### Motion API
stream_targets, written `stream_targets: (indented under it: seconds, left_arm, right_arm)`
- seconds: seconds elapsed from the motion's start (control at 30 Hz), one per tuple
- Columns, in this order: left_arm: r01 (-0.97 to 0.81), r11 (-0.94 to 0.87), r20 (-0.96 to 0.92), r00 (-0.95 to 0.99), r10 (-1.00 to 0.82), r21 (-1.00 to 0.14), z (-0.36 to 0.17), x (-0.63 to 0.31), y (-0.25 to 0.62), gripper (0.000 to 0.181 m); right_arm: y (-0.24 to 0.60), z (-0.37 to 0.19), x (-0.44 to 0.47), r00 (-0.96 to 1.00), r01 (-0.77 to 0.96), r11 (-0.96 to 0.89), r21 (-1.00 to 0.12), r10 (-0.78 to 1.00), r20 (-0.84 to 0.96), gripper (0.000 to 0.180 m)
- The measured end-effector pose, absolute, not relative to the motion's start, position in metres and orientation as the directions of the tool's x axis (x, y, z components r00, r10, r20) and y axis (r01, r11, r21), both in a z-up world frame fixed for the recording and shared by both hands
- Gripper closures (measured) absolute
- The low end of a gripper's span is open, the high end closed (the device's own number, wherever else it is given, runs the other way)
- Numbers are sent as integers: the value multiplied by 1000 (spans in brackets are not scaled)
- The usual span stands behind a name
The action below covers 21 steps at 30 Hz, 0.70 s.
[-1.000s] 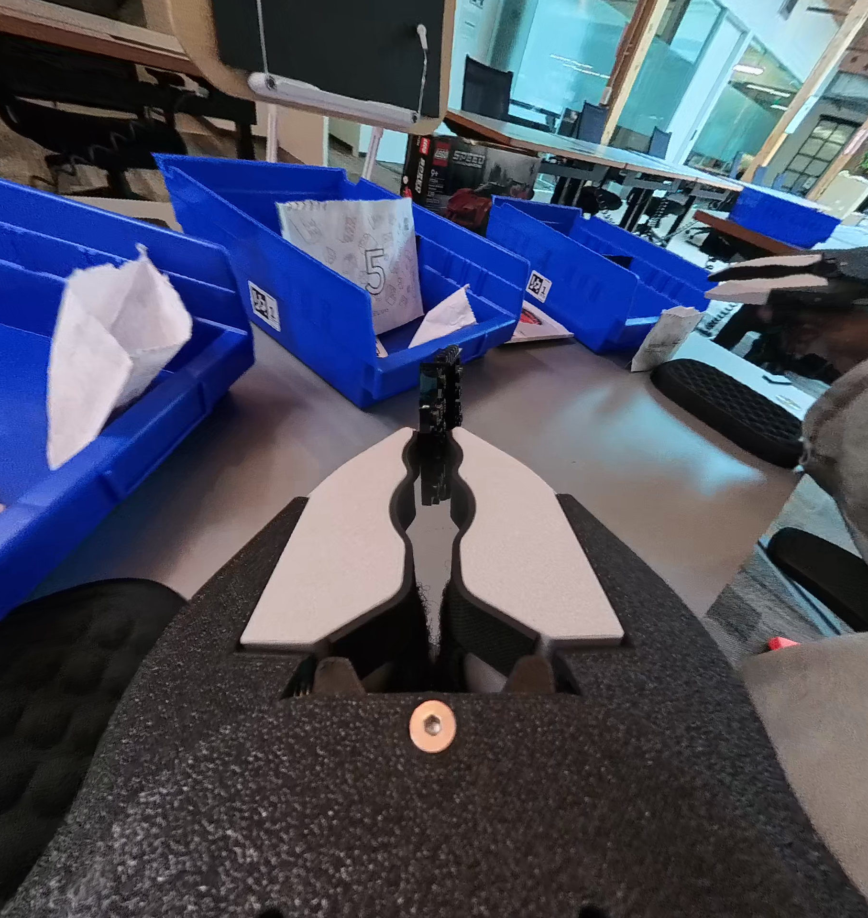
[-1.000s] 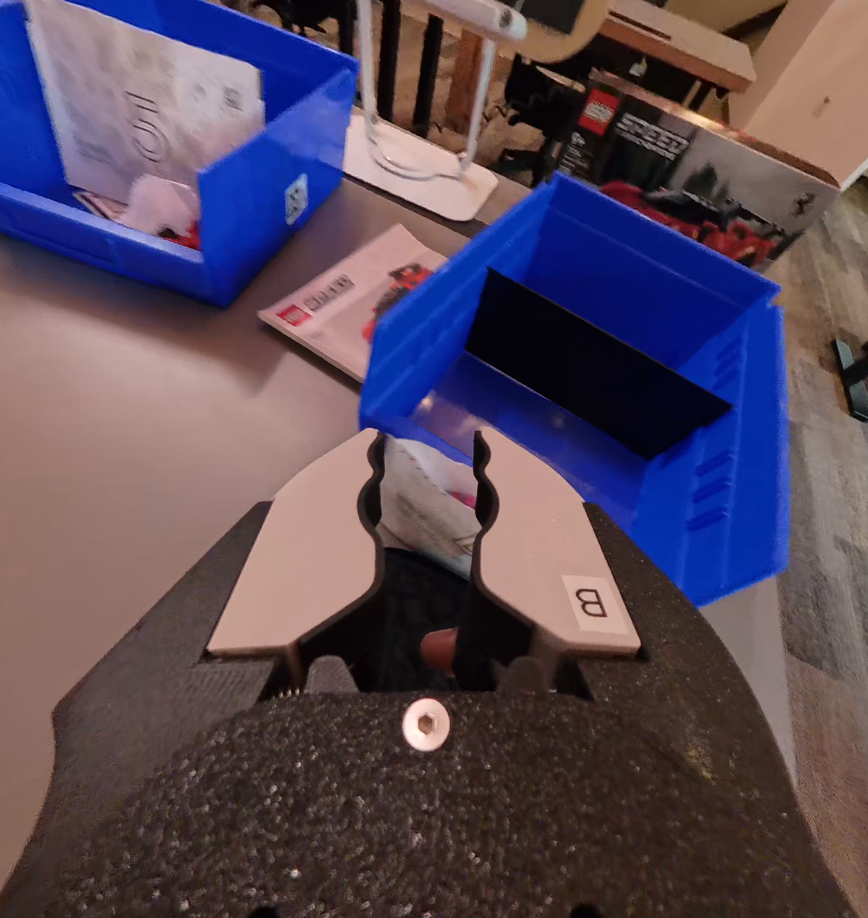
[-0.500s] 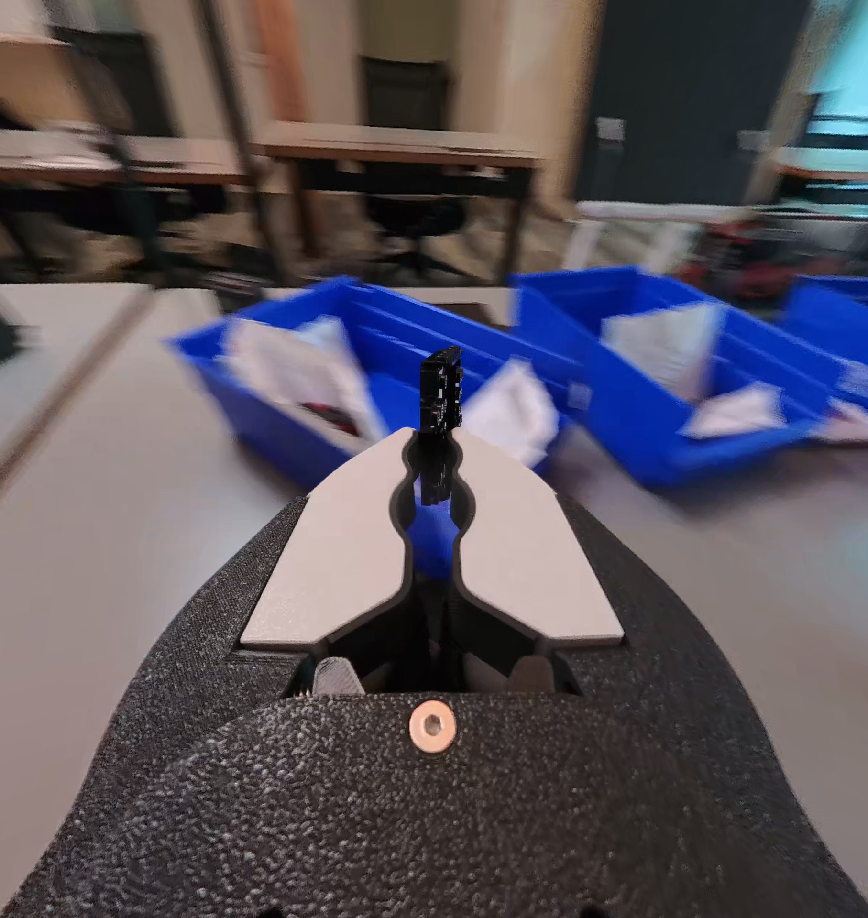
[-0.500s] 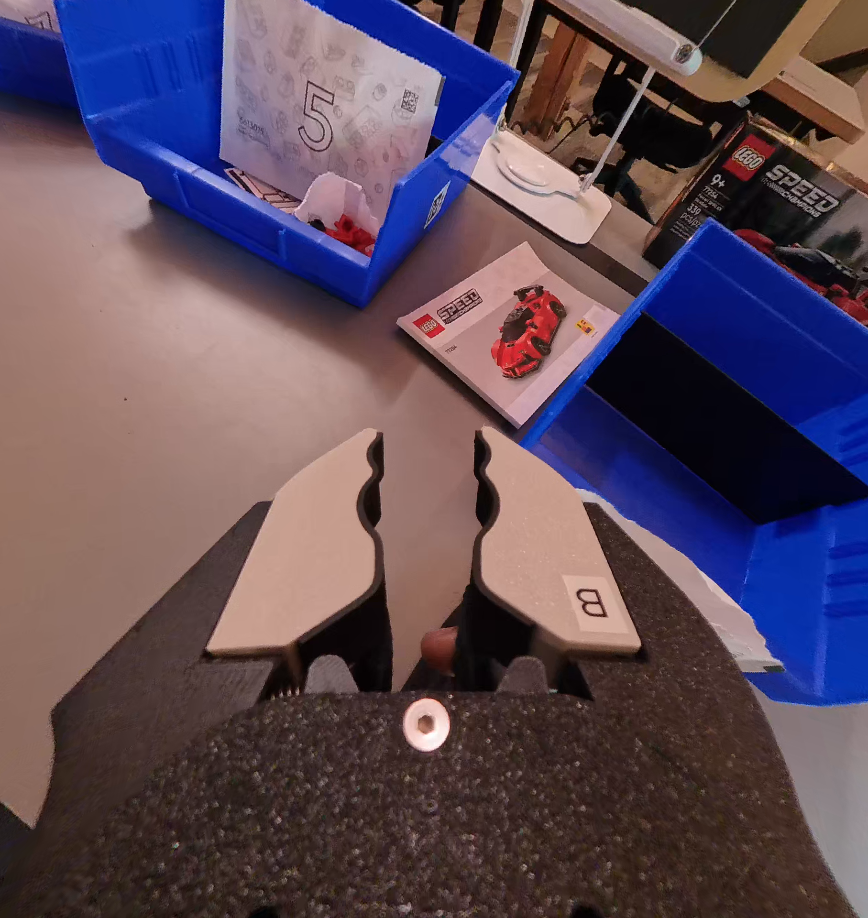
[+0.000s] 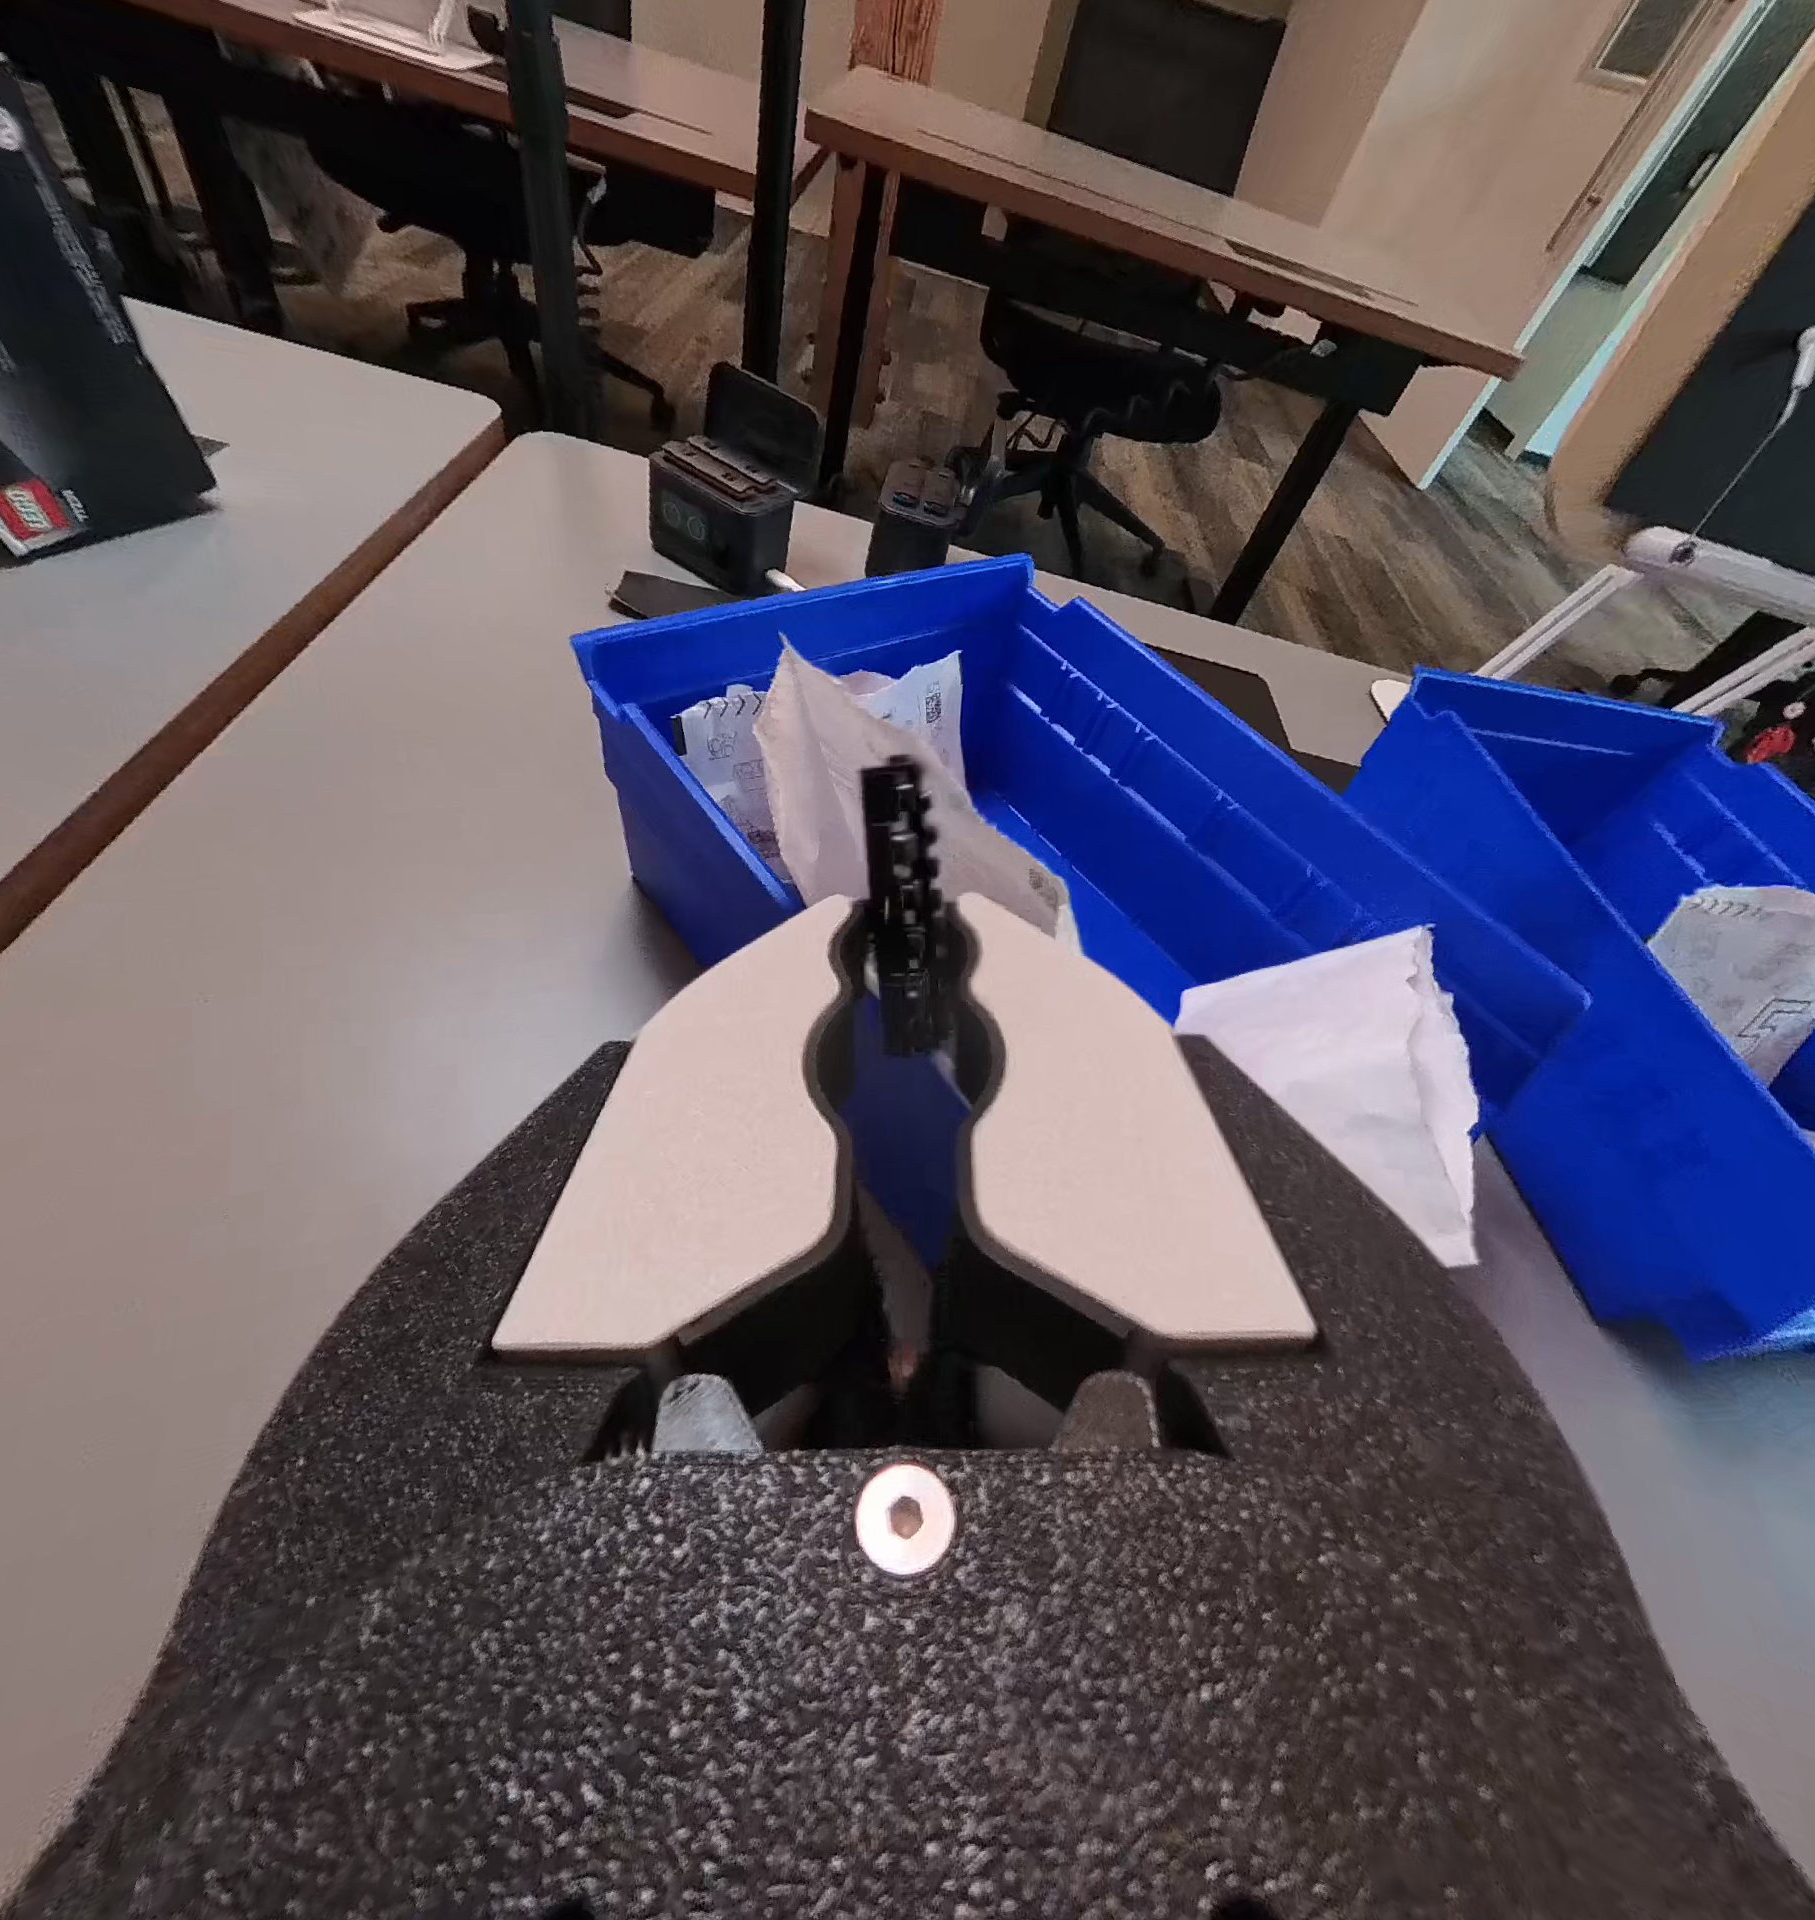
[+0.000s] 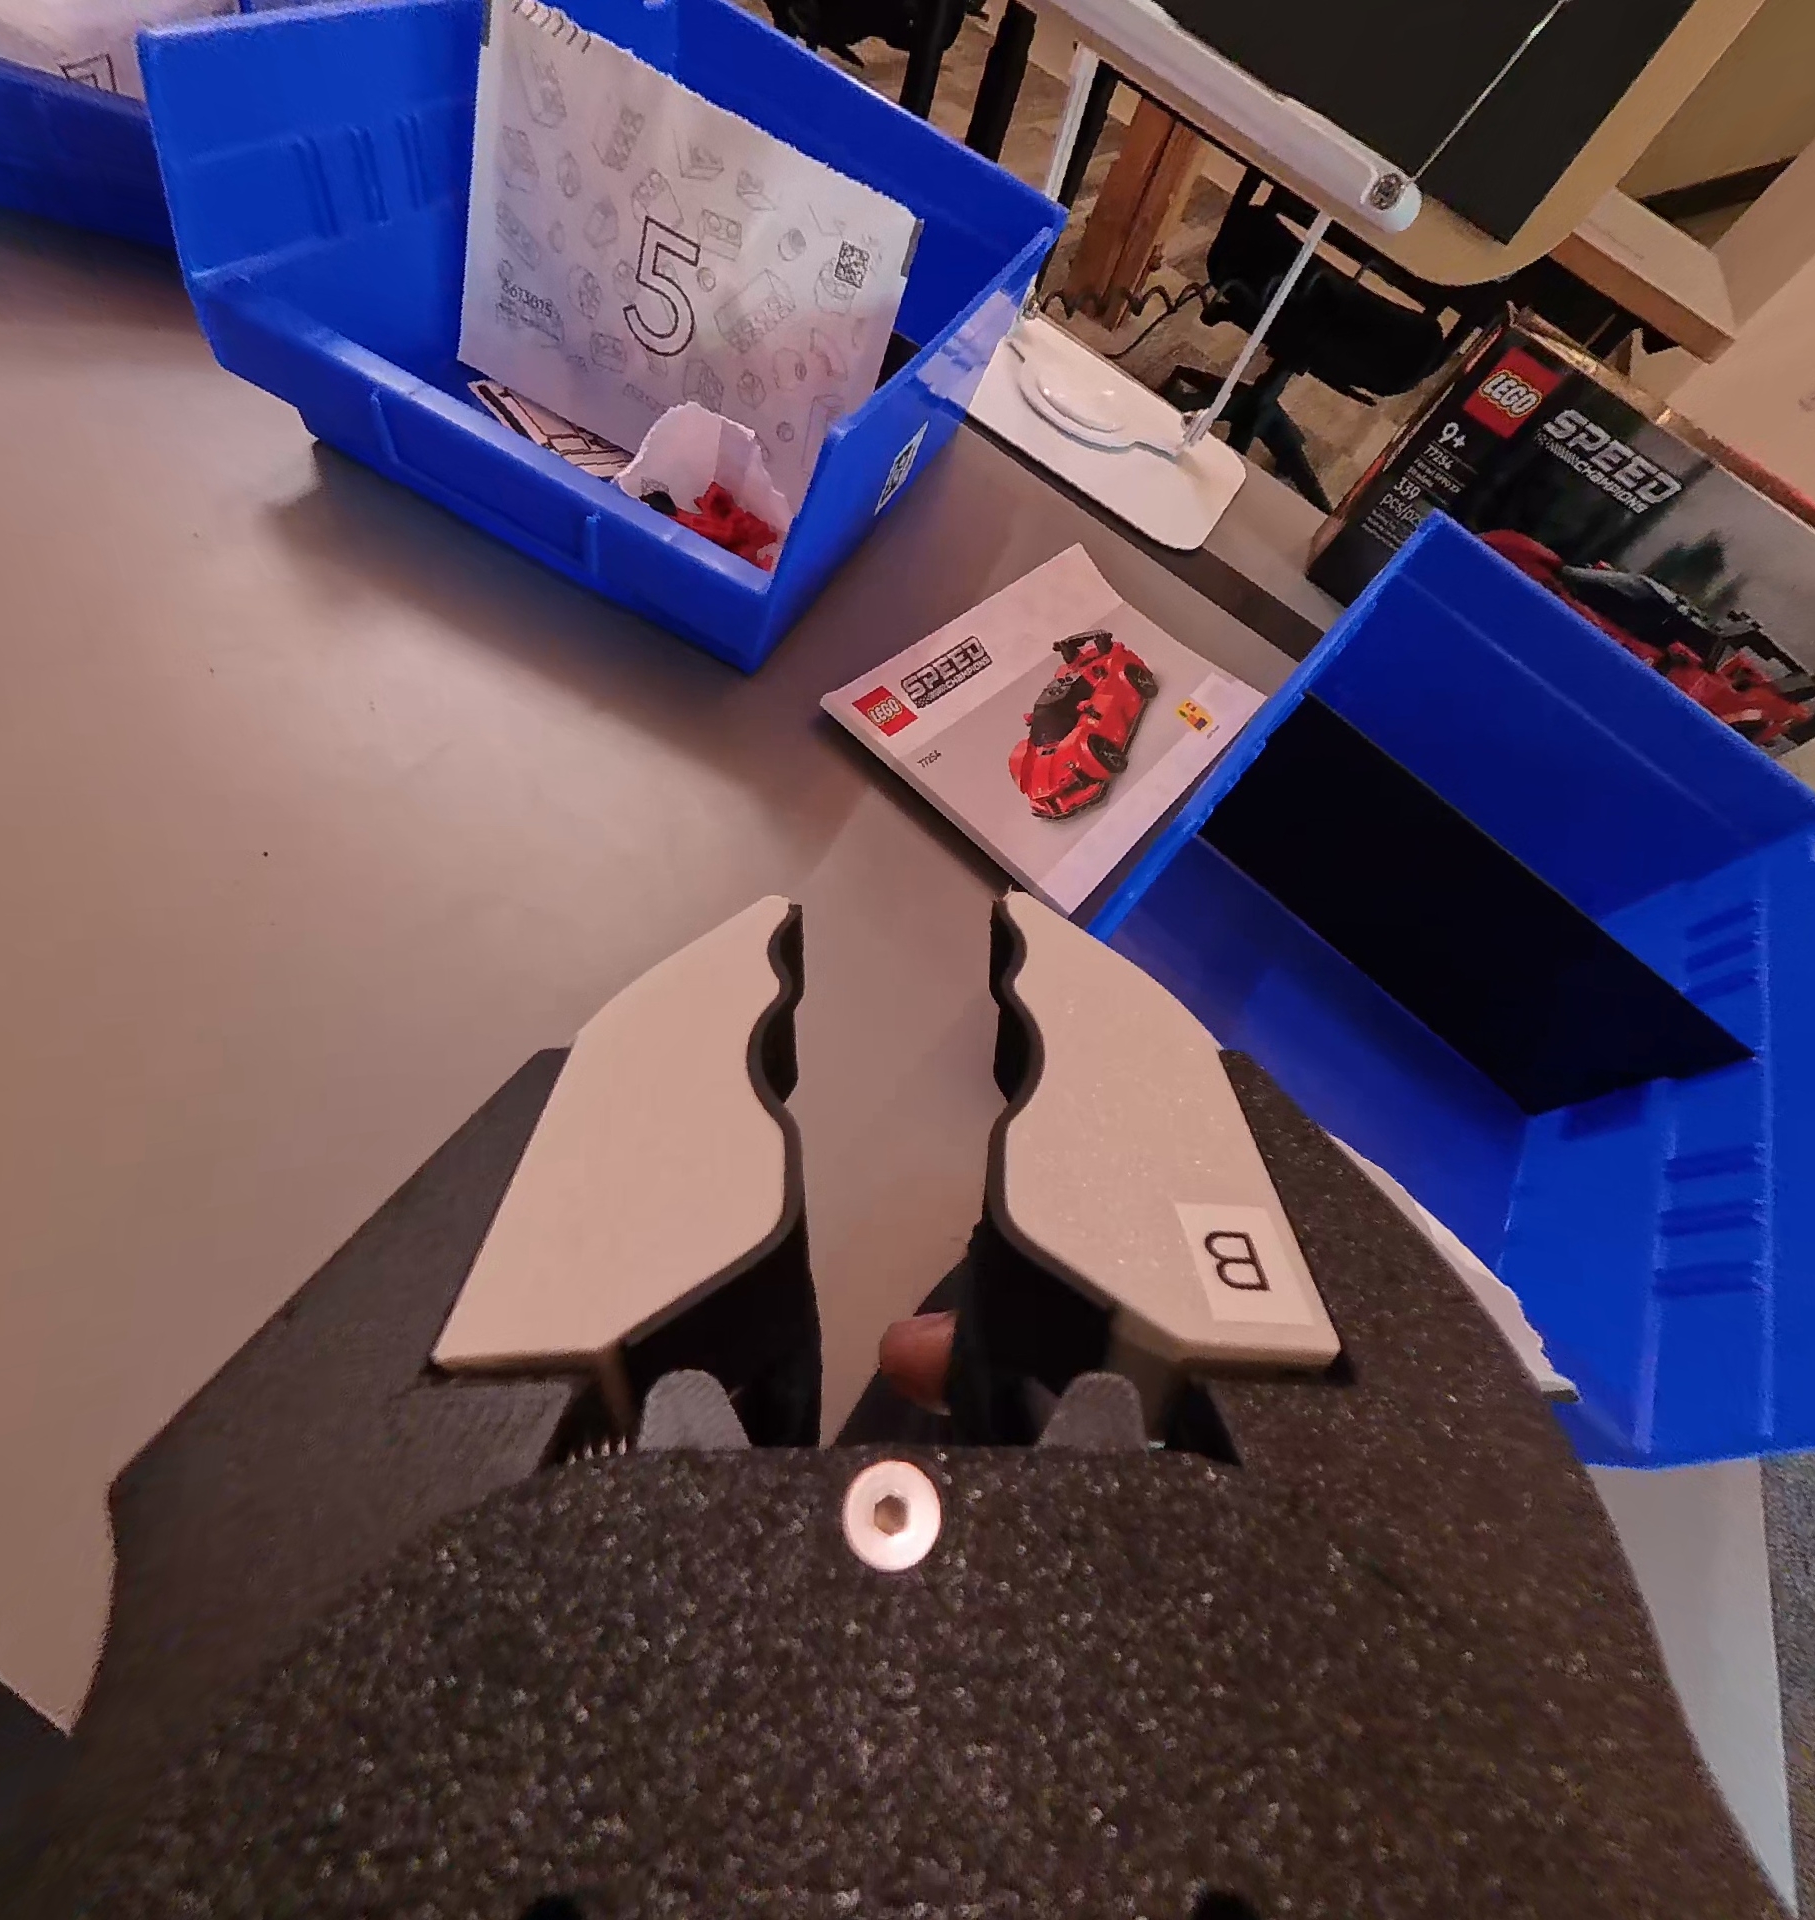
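Note:
My left gripper (image 5: 901, 935) is shut on a small black brick assembly (image 5: 901, 883) that stands upright out of the fingertips. It hovers above the near end of a blue bin (image 5: 1090, 748) holding torn white paper bags (image 5: 841, 769). My right gripper (image 6: 895, 925) is open and empty above the grey table (image 6: 363, 831). A printed booklet with a red car (image 6: 1048, 727) lies just ahead of it. A blue bin with a black divider (image 6: 1505, 935) sits to its right. Another blue bin (image 6: 529, 436) with a white printed bag (image 6: 674, 281) and red bricks (image 6: 726, 514) stands farther left.
A second blue bin (image 5: 1661, 935) with a paper bag lies right of the left gripper, with a torn white bag (image 5: 1339, 1070) between the bins. A dark product box (image 5: 41, 343) stands on the neighbouring table. Black cases (image 5: 721, 488) sit at the far edge. A white lamp base (image 6: 1100, 436) and another box (image 6: 1609, 540) stand behind. Tip to tip, the grippers are about 60 cm apart.
My left gripper has swung left with the black assembly still held, from the numbered bin toward the far-left bin. My right gripper pulled back from the divided bin, off a paper bag.

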<state>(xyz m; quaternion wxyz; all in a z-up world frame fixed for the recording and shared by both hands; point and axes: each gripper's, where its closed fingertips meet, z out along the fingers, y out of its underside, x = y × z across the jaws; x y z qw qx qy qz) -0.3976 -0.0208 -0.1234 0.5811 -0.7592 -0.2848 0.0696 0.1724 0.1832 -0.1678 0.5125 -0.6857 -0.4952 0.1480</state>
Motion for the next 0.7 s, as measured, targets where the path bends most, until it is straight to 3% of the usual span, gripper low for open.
stream_targets:
  seconds: [0.1,0.23,0.37,0.43,0.6,0.7]
  left_arm:
    - [370,-163,258,844,471,-915,-117,-390,-14,138]
    - [381,-144,300,869,393,-913,-106,-381,-9,139]
    - [293,-130,226,897,380,-947,-99,-377,-15,148]
    - [241,-148,175,917,359,-959,-97,-368,-18,144]
    - [90,-231,10,945,326,-969,-93,-331,-21,91]
    - [17,-283,-67,957,283,-959,-94,-305,-22,68]
  right_arm:
    - [182,-168,173,463,543,22,-839,826,321,145]
    - [181,-165,173,461,540,31,-841,825,326,145]
    - [179,-166,172,453,551,37,-834,826,336,145]
    - [176,-165,170,444,550,35,-835,834,328,144]
    - [173,-164,162,432,548,32,-836,845,316,139]
    - [172,-164,156,443,539,10,-842,847,294,129]
